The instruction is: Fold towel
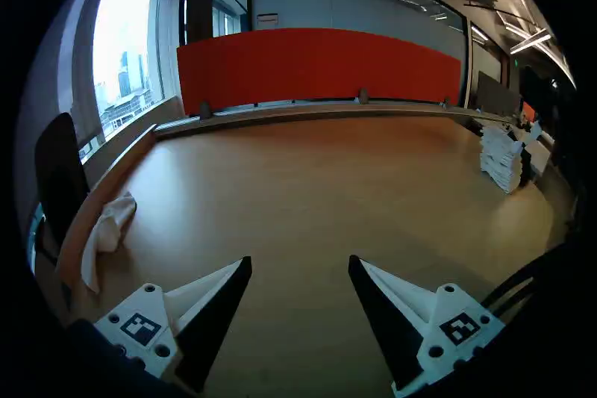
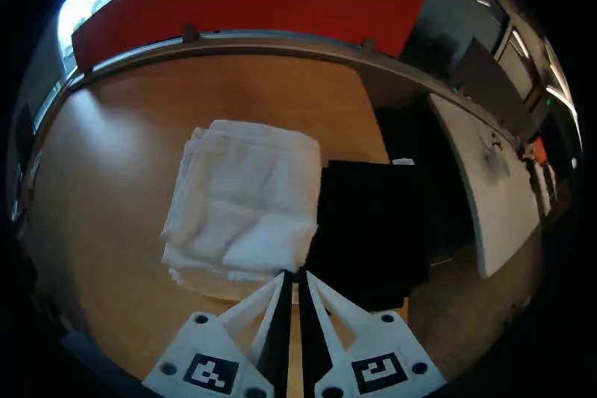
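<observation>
In the left gripper view, the left gripper (image 1: pixel 298 260) is hovering over the bare wooden table (image 1: pixel 313 189) with its two fingers spread wide apart and nothing between them. Further out, a crumpled white cloth (image 1: pixel 108 230) is lying against the raised left edge of the table. Well apart from it, a pile of folded white cloths (image 1: pixel 501 159) is sitting near the far right edge. Beyond the table, a red partition (image 1: pixel 321 66) is running along the back, with a bright window (image 1: pixel 123 62) to its left.

In the right gripper view, the right gripper (image 2: pixel 296 277) is holding its fingers pressed almost together, with only a thin slit between them. Its tips are meeting the near right corner of a stack of folded white towels (image 2: pixel 242 204). Whether any cloth is caught between them is hard to tell from this angle. The stack is resting on the table (image 2: pixel 97 174) near its right edge. Just beside the stack on the right, a black object (image 2: pixel 373 226) is standing, possibly a chair back.
</observation>
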### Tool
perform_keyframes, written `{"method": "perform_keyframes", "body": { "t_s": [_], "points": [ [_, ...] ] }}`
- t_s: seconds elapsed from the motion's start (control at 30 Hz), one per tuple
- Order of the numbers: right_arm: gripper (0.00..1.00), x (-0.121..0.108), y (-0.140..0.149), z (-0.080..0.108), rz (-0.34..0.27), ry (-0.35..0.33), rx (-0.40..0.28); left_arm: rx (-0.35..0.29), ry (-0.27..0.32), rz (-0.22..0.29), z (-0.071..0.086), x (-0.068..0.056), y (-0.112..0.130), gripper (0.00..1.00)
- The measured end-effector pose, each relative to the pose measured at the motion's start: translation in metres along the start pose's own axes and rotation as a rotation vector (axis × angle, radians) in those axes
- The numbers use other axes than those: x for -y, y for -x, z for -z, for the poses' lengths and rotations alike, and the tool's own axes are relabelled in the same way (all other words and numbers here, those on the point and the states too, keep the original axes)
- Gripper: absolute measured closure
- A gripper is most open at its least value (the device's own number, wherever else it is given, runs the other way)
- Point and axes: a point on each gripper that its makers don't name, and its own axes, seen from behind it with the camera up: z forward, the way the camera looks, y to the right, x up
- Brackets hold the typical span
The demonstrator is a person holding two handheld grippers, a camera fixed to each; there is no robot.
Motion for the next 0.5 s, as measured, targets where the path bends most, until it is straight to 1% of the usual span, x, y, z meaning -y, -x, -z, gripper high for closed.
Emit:
{"method": "perform_keyframes", "body": {
  "t_s": [0.2, 0.27, 0.4, 0.47, 0.5],
  "points": [
    [0.87, 0.0003, 0.0039, -0.0045, -0.006, 0.009, 0.006, 0.000, 0.000, -0.001, 0.0007, 0.0007, -0.0002, 0.04],
    [0.84, 0.0008, 0.0048, -0.0052, -0.007, 0.010, 0.004, -0.001, 0.000, 0.000, 0.0007, 0.0010, -0.0004, 0.03],
    [0.72, 0.0000, 0.0060, -0.0062, -0.008, 0.017, 0.001, -0.001, 0.000, 0.000, 0.0006, 0.0013, -0.0006, 0.04],
    [0.64, -0.0006, 0.0069, -0.0071, -0.008, 0.021, 0.001, -0.001, 0.001, -0.002, 0.0006, 0.0013, -0.0009, 0.04],
    [0.57, -0.0006, 0.0075, -0.0074, -0.008, 0.022, 0.001, -0.002, 0.001, -0.002, 0.0006, 0.0013, -0.0010, 0.03]
  ]
}}
